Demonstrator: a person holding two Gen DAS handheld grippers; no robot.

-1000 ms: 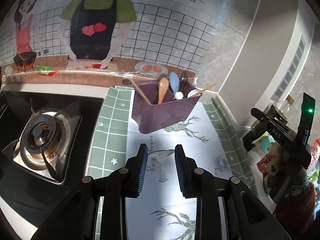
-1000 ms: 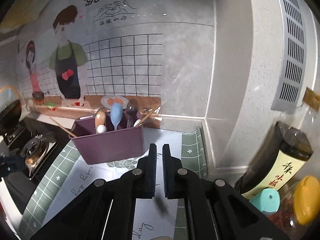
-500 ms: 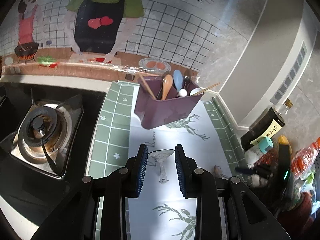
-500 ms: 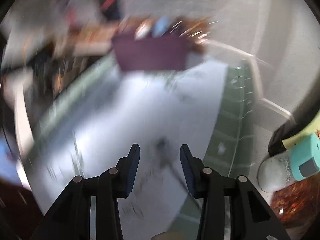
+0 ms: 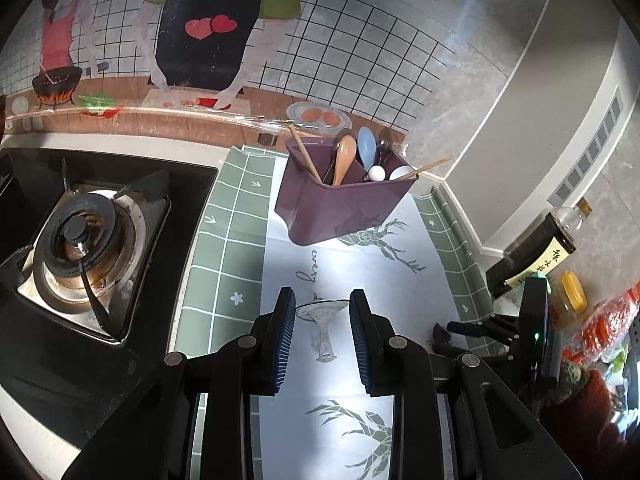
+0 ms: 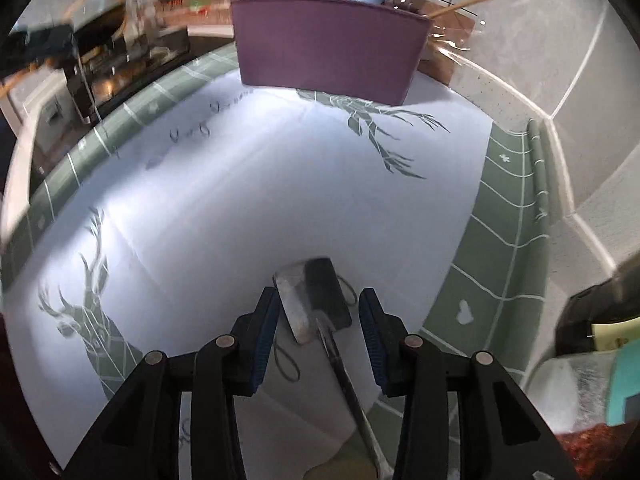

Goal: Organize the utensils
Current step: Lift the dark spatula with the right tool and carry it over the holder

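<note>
A: What is your right tool [image 6: 318,334] over?

B: Your right tool hangs just above the worktop mat [image 6: 224,216] with its pads apart. The small spatula [image 6: 310,304] lies between them, blade at 12 o'clock, handle running back to 6 o'clock under the tool. The pads are not touching it.

A: And your left tool [image 5: 322,336]?

B: Its pads stand apart too, nothing clamped. The clear glass scoop [image 5: 322,320] lies on the mat between the tips, bowl at 12 o'clock, handle toward you. I cannot tell whether the pads touch it.

A: Farther out?

B: At 12 o'clock from your left tool stands the purple utensil holder [image 5: 340,208], near the wall, holding a wooden spoon [image 5: 345,158], a blue spoon [image 5: 366,148] and chopsticks [image 5: 424,168]. At 9 o'clock sits the gas burner [image 5: 82,240]. At 3 o'clock your other hand's tool is beside a dark sauce bottle [image 5: 532,256].
</note>
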